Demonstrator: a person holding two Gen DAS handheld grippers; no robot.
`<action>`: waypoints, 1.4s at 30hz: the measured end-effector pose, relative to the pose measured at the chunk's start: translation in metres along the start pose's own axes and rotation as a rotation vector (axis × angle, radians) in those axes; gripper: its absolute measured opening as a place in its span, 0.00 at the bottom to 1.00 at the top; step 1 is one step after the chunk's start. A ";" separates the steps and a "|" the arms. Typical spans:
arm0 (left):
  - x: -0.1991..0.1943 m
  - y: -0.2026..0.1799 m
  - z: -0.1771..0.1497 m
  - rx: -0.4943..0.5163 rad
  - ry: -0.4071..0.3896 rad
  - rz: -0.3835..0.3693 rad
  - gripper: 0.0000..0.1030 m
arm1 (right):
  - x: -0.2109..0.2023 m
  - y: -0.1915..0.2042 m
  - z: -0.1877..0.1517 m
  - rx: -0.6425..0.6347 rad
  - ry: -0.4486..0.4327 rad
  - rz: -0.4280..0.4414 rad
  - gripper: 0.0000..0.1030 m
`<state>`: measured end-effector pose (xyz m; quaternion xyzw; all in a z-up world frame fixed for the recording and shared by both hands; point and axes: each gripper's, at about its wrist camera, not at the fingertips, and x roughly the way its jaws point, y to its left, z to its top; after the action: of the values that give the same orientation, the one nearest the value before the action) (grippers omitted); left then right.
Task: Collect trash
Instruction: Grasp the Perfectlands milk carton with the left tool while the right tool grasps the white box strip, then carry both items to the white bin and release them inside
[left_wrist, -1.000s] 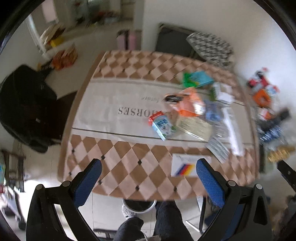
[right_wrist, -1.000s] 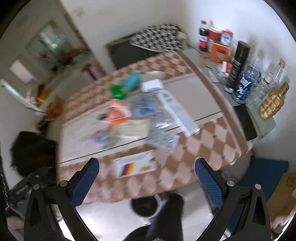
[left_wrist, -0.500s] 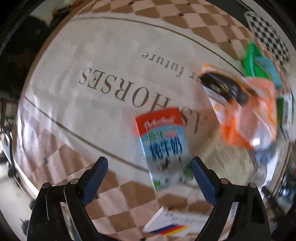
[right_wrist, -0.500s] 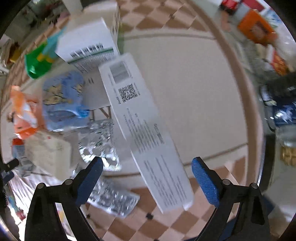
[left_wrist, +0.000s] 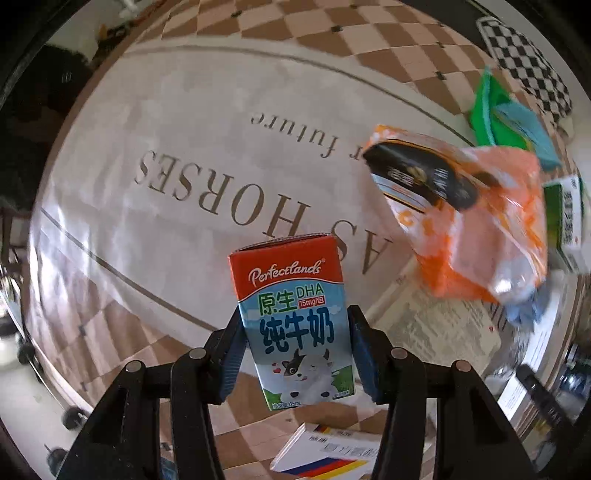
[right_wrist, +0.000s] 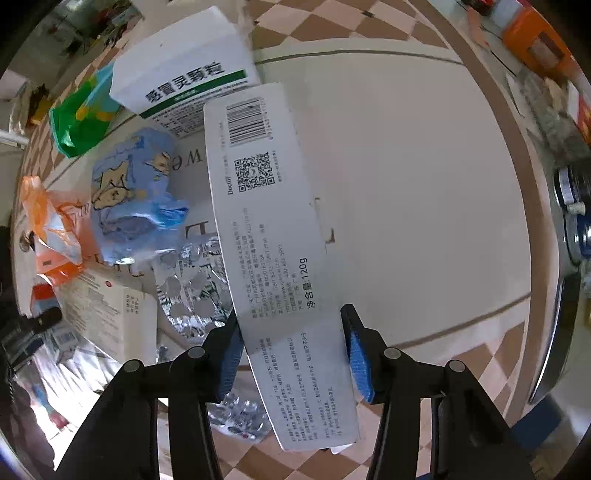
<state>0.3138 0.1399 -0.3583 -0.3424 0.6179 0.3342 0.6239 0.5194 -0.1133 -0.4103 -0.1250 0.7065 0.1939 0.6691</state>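
In the left wrist view my left gripper (left_wrist: 295, 350) is shut on a small red, blue and white milk carton (left_wrist: 291, 317), blue pads pressed on its two sides. An orange plastic bag (left_wrist: 476, 225) with a dark packet inside lies to the right. In the right wrist view my right gripper (right_wrist: 291, 350) is shut on a long white toothpaste box (right_wrist: 273, 236) that points away across the table. Left of it lie a blue printed wrapper (right_wrist: 129, 199), silver foil blister packs (right_wrist: 192, 288) and a white medicine box with a green stripe (right_wrist: 184, 74).
A checked tablecloth (left_wrist: 369, 48) with a cream printed centre covers the table. A green bag (right_wrist: 77, 125), a cream leaflet box (right_wrist: 107, 317) and a white box with coloured stripes (left_wrist: 332, 458) lie on it. Bottles and cans (right_wrist: 572, 221) stand along the right edge.
Both grippers dropped from above the table to its surface. The left closed on the milk carton; the right closed on the long white box.
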 end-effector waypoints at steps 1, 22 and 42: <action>-0.005 -0.002 -0.002 0.018 -0.013 0.006 0.48 | -0.003 -0.002 -0.003 0.001 -0.005 0.005 0.50; -0.080 0.101 -0.161 0.421 -0.251 -0.015 0.48 | -0.109 0.101 -0.273 0.064 -0.228 0.149 0.50; 0.254 0.224 -0.298 0.261 0.311 -0.029 0.48 | 0.255 0.139 -0.499 -0.007 0.387 0.163 0.50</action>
<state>-0.0328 0.0099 -0.6156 -0.3149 0.7401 0.1854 0.5646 -0.0075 -0.1883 -0.6342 -0.1047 0.8290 0.2223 0.5023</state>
